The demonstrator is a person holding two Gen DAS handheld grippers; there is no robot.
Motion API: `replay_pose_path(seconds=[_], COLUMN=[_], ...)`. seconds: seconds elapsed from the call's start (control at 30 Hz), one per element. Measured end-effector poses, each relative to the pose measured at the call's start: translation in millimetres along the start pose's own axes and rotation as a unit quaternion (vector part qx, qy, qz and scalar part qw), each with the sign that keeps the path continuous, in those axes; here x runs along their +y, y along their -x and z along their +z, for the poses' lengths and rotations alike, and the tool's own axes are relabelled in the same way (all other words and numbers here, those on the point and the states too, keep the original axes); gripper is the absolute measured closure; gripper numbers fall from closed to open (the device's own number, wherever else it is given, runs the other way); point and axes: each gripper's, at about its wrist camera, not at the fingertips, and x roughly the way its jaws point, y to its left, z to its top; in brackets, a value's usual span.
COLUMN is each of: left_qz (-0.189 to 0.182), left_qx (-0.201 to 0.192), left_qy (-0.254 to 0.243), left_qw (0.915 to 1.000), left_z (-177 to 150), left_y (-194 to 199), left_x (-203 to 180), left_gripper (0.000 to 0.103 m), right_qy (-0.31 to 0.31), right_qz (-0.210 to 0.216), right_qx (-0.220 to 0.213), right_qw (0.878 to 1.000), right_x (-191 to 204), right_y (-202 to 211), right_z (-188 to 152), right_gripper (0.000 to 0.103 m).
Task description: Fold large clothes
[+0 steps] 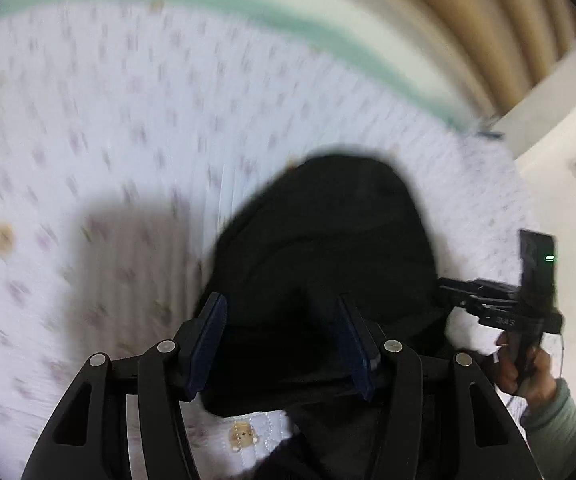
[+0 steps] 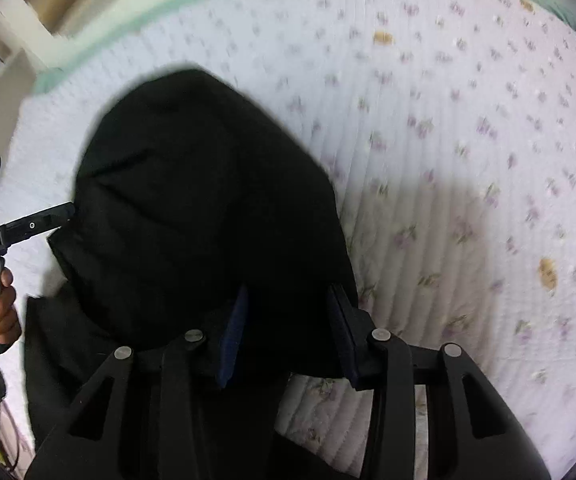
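A large black garment (image 1: 328,248) lies bunched on a white quilt with small purple flowers (image 1: 87,120). My left gripper (image 1: 283,340) is open, its blue-padded fingers spread over the garment's near edge with cloth between them. The right gripper shows at the garment's right side in the left wrist view (image 1: 448,284). In the right wrist view the garment (image 2: 191,208) fills the left half. My right gripper (image 2: 288,332) is open over the garment's right edge, cloth between the fingers. The left gripper's tips (image 2: 67,210) touch the garment's left side there.
The quilt (image 2: 468,160) spreads wide to the right, with a green border (image 2: 159,4) at its far edge. A wooden headboard (image 1: 488,20) and a white wall (image 1: 560,160) stand beyond. A bear patch (image 1: 241,434) shows on the quilt below the left gripper.
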Motion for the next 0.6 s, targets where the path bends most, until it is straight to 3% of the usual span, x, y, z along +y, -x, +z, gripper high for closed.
replay_pose_path(seconds=[0.07,0.13,0.17,0.33,0.47,0.53,0.57,0.6], left_qz=[-0.010,-0.018,-0.015,-0.034,-0.063,-0.055,-0.046,-0.037], left_qx=[-0.030,-0.040,-0.033,0.040,0.089,0.096,0.093,0.092], left_qy=[-0.003,-0.005,-0.004,0.030,0.042,0.023,-0.003,-0.017], left_qw=[0.9995,0.9990,0.9993,0.9982,0.9931,0.9935,0.9946,0.9950], left_z=[14.4,32.4,41.9,64.7,56.6,48.2,43.3,39.6], left_y=[20.2,23.1,17.1,-41.0,-82.5,-87.7,-84.4,-80.6], left_x=[0.4,2.7,5.1,25.4,26.3,17.6,8.5,4.0], left_gripper=[0.046,0.036,0.024,0.023,0.024,0.038,0.066,0.078], right_qy=[-0.006,-0.011,-0.013,-0.062,-0.035,-0.007,0.006,0.015], right_qz=[0.016,0.017,0.024,0.099,0.080,0.056,0.052,0.050], right_qx=[-0.021,-0.026,-0.026,0.018,0.040,0.039,0.028,0.018], right_qw=[1.000,0.999,0.999,0.993,0.995,0.998,0.998,0.999], right_x=[-6.5,-11.8,-14.7,-34.2,-15.7,-3.4,4.4,13.4], right_y=[12.0,12.6,9.4,-29.2,-61.4,-63.8,-58.6,-55.7], right_z=[12.6,26.8,35.2,57.7,58.8,55.7,52.7,48.6], right_gripper=[0.053,0.042,0.039,0.037,0.036,0.059,0.068,0.077])
